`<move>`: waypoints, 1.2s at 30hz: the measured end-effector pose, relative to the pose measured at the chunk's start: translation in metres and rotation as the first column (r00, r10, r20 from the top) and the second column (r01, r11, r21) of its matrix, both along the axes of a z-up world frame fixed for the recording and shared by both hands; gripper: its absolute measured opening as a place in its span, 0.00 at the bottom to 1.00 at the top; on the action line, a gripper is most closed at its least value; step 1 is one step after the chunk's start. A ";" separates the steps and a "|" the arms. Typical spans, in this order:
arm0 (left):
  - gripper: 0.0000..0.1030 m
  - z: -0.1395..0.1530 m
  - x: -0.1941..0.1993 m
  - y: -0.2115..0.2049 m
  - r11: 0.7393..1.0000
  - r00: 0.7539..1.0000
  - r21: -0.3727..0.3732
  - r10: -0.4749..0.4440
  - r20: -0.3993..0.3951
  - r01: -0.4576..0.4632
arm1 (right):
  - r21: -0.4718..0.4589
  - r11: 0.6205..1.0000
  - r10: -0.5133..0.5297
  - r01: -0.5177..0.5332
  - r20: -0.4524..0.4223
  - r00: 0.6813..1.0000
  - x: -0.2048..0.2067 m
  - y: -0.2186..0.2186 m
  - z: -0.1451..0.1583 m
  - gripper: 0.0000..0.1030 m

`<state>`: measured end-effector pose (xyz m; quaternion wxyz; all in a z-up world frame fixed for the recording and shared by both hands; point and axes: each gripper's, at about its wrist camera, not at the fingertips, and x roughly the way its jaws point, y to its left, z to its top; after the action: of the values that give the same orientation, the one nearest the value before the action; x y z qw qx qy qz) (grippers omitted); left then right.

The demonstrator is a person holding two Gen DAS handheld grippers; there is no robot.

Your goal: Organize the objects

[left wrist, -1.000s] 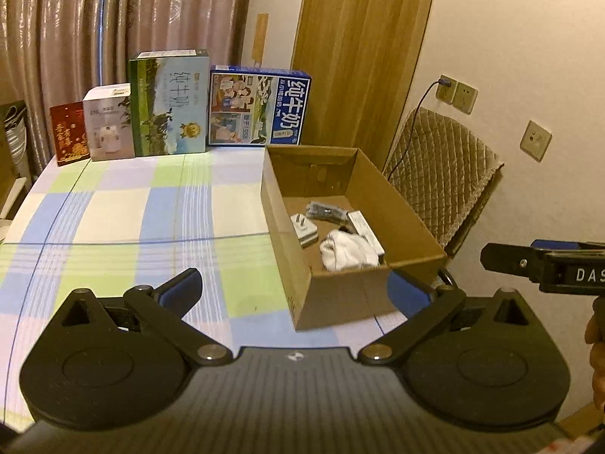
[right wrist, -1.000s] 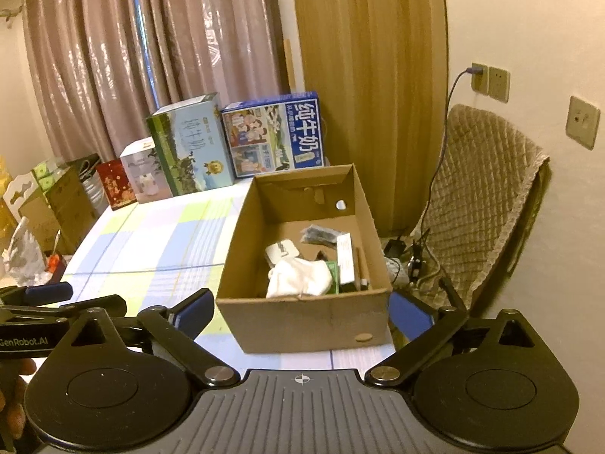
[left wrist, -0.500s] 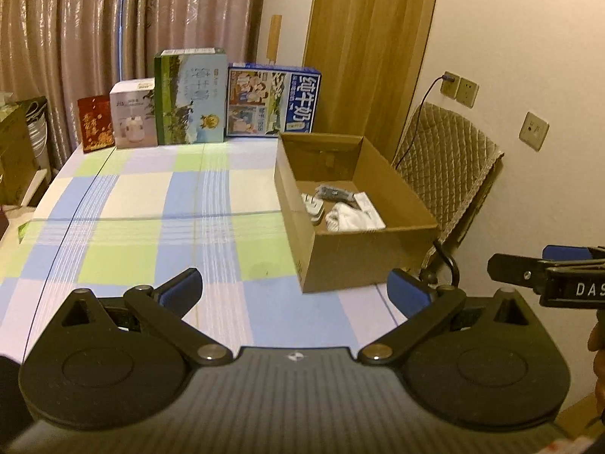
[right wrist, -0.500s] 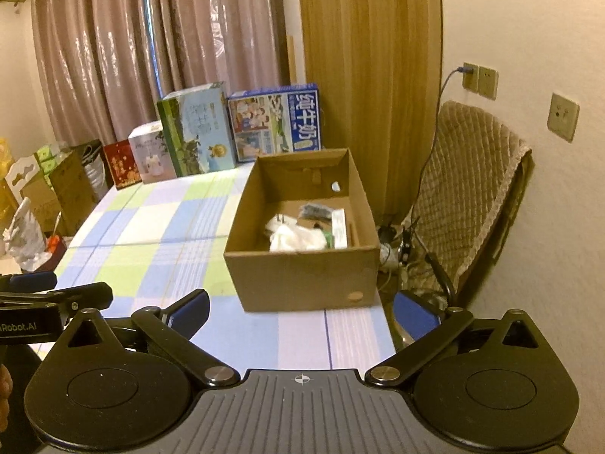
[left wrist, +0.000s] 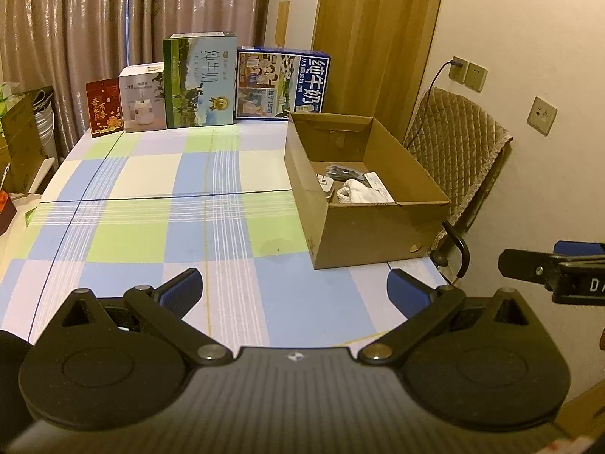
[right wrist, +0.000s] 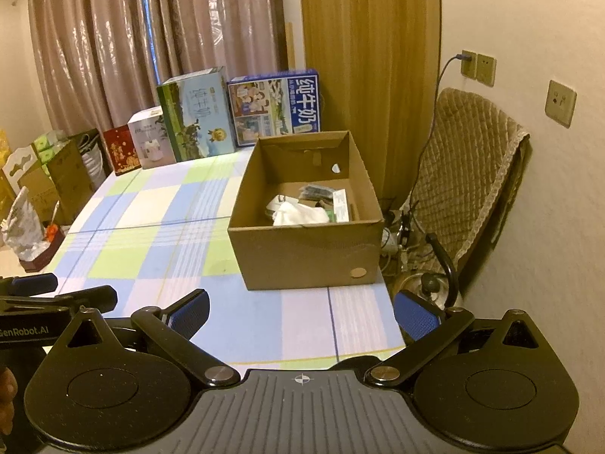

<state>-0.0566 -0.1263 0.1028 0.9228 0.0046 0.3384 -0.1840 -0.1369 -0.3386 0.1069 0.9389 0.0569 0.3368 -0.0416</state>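
Room: pleated curtains point(left wrist: 94, 19) are hung behind the table; a wooden door panel point(left wrist: 378, 38) is seen to their right; wall sockets point(left wrist: 467, 73) are fixed on the pale wall
Surface: a table is covered by a checked cloth point(left wrist: 151, 204) in blue, green and white
Back row, left to right: a red packet point(left wrist: 104, 108); a white appliance box point(left wrist: 143, 104); a green milk carton box point(left wrist: 199, 85); a blue milk box point(left wrist: 281, 83); all are stood upright along the far edge
Left gripper point(left wrist: 295, 289): held above the near edge of the cloth; its blue-padded fingers point(left wrist: 181, 289) are spread wide apart; nothing is held
Cardboard box point(left wrist: 378, 230): set open on the right side of the table; a white cloth point(left wrist: 359, 193), a white plug point(left wrist: 324, 184) and a dark packet point(left wrist: 342, 171) are lying inside
Right gripper point(right wrist: 302, 312): held near the table's front right corner; its fingers are spread apart and empty
Chair: a quilted cover point(left wrist: 453, 143) is draped over a seat beside the box
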 end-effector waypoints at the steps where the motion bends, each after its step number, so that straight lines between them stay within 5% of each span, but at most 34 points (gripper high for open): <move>1: 0.99 -0.001 0.000 0.000 1.000 1.000 0.001 0.000 -0.001 0.000 | 0.000 1.000 0.000 0.000 -0.003 1.000 0.000 0.000 -0.001 0.98; 36: 0.99 -0.010 -0.003 -0.003 1.000 1.000 0.001 -0.004 -0.020 0.004 | 0.009 1.000 -0.004 0.004 -0.018 1.000 0.006 0.003 -0.009 0.98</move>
<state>-0.0595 -0.1294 0.0923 0.9191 0.0040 0.3476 -0.1858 -0.1304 -0.3360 0.0981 0.9355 0.0616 0.3452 -0.0422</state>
